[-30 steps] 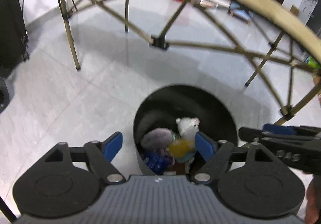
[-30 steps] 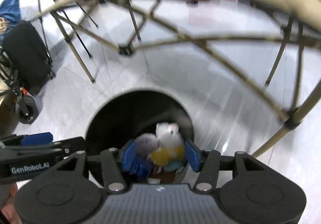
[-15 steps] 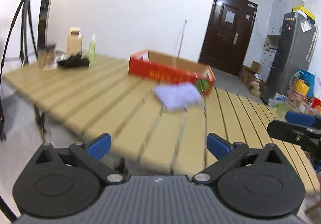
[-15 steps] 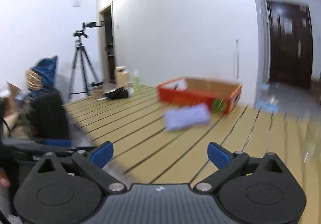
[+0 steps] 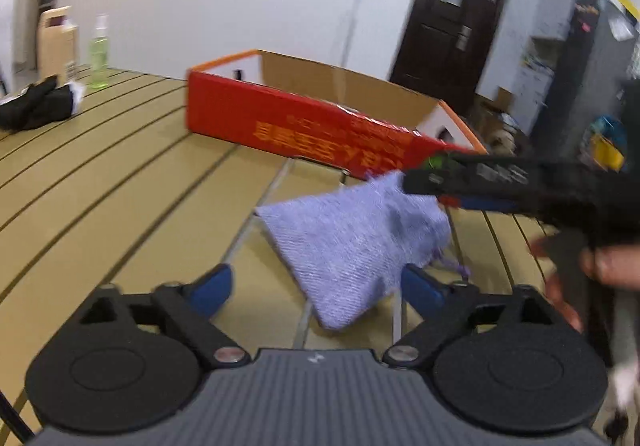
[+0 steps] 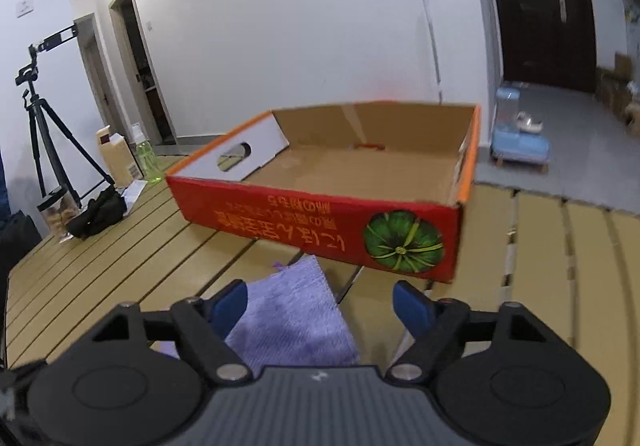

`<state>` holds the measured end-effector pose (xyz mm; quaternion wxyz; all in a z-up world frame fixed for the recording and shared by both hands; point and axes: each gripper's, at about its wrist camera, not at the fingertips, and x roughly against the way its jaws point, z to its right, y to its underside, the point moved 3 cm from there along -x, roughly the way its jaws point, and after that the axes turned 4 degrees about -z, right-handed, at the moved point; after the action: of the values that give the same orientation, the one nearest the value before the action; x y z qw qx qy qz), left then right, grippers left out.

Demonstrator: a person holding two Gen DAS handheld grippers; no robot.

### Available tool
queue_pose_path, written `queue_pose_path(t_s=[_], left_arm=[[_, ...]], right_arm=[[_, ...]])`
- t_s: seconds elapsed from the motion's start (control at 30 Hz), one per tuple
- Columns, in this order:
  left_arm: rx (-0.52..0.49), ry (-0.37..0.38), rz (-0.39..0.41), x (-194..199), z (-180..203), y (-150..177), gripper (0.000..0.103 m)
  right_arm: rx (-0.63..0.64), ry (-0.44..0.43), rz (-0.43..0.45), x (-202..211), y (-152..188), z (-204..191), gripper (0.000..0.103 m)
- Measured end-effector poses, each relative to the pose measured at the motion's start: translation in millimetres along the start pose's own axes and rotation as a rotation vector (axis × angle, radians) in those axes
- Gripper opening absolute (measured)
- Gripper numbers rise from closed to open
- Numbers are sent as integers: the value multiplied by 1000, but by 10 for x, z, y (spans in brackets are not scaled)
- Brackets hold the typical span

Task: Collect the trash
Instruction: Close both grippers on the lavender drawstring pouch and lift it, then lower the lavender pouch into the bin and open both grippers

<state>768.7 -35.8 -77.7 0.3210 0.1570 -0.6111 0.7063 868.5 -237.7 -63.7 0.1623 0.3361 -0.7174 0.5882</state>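
Note:
A purple cloth pouch (image 5: 352, 246) lies on the slatted wooden table (image 5: 100, 206), just in front of a red cardboard box (image 5: 304, 126). My left gripper (image 5: 320, 288) hovers at the pouch's near corner. Its jaws are closing, the pouch lies between them, and the pads stand clear of it. In the left wrist view my right gripper (image 5: 424, 186) reaches in from the right over the pouch's far end. In the right wrist view the right gripper (image 6: 320, 304) is closing above the pouch (image 6: 292, 310), which lies beside its left finger (image 6: 230, 302), not pinched.
The red box (image 6: 320, 222) is open-topped with a bare cardboard floor. A black bag (image 6: 98, 212), a green bottle (image 6: 146, 156) and a carton (image 6: 116, 158) sit at the table's far left. A tripod (image 6: 40, 126) stands beyond. A hand (image 5: 608, 266) holds the right gripper.
Both grippers rose from over the black bin on the floor to the tabletop, then closed in on the purple pouch. Their jaws stand narrower than half a second ago.

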Motion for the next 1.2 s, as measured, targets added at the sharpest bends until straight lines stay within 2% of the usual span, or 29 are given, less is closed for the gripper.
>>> queue_pose_path(t_s=[0.03,0.1,0.13,0.2,0.23,0.27,0.3,0.33,0.37,0.47,0.53,0.73,0.87,1.0,1.2], left_arm=[[-19,1,-15,-47,14,14,69],[-23,9,-14,-103,6,-1,53],[-17,19,-20,-143,-11,-18,46],[-13,25,-28,-170,-48,-28,22],[-10,25,-30,-174,-61,-26,21],[-8,32,-32,-174,-61,-21,13],[-11,40,-42,-160,-50,-23,8],[-17,41,-48,-152,-37,-16,8],[-29,31,-49,-121,-15,-26,7],[-38,34,-44,58,33,-36,6],[-51,49,-20,323,94,-52,6],[-95,111,58,1327,317,72,6],[-109,139,50,2033,422,466,6],[-108,173,51,2674,449,1071,6],[-4,201,15,3244,334,2007,6]], right_arm=[[-16,-3,-15,-76,-11,31,69],[-18,-4,-57,-109,43,2,47],[-9,6,-98,-158,68,-29,44],[39,32,-86,-138,101,-110,37],[55,38,-87,-126,120,-141,34],[68,40,-91,-130,143,-165,23],[85,49,-95,-122,158,-200,20],[101,62,-102,-116,175,-231,15],[100,77,-101,-86,187,-248,4],[80,84,-90,113,207,-281,3],[81,86,-76,357,226,-328,2],[78,45,8,1448,417,-587,2],[71,-14,48,2216,837,-805,2],[69,-82,64,2811,1401,-1031,2],[114,-136,63,3342,2339,-1367,2]])
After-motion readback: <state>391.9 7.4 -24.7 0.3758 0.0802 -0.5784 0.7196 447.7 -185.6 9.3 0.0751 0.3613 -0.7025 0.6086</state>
